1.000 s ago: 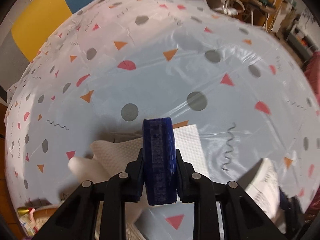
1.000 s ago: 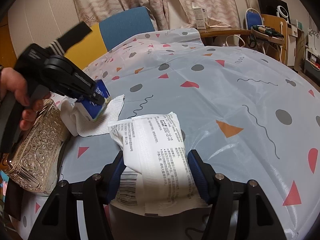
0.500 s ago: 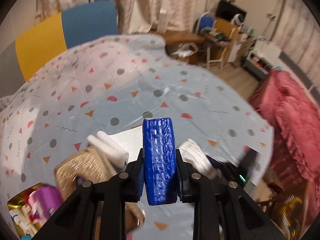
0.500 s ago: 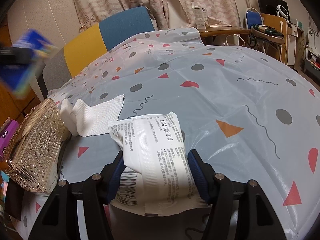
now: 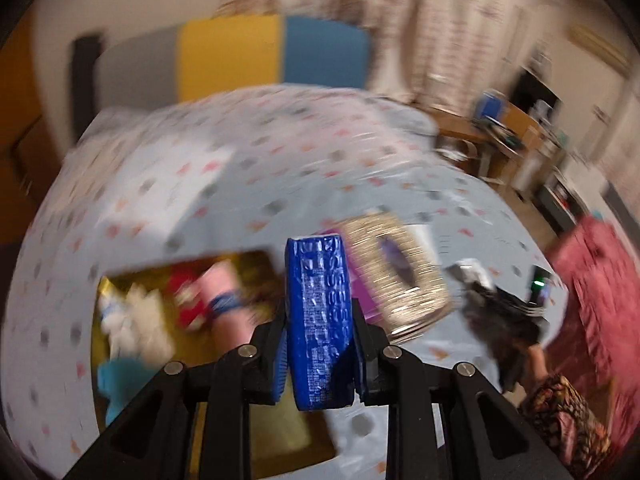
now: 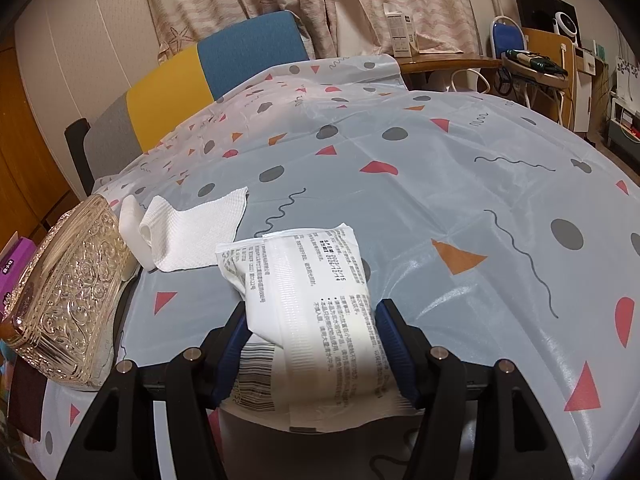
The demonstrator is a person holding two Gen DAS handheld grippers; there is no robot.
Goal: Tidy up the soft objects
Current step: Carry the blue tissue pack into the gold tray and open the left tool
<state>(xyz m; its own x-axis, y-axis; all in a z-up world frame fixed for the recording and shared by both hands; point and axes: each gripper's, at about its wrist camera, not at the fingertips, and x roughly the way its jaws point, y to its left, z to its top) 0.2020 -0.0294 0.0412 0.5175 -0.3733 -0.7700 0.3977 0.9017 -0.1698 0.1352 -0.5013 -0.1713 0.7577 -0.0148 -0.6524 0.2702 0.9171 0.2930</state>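
Note:
My left gripper (image 5: 320,332) is shut on a blue tissue pack (image 5: 316,280), held upright above an open gold-lined box (image 5: 112,280) that holds several soft items in pink, red, white and teal. This view is blurred by motion. My right gripper (image 6: 312,320) is shut on a white printed soft pack (image 6: 304,272), which rests at the near edge of the table. A white waffle cloth (image 6: 192,232) lies on the tablecloth to the upper left of that pack. The right gripper shows dimly in the left wrist view (image 5: 500,308), in a hand with a patterned sleeve.
An ornate golden tissue box (image 6: 68,292) stands at the table's left edge, seen also as the golden tissue box (image 5: 396,276). A purple box (image 6: 12,264) sits behind it. The patterned tablecloth (image 6: 440,184) covers the table. A yellow and blue chair (image 6: 224,64) stands at the far side.
My left gripper has lifted the blue pack off the table by the white cloth, swung it out of the right wrist view, and now holds it over the gold-lined box. The right gripper has not moved.

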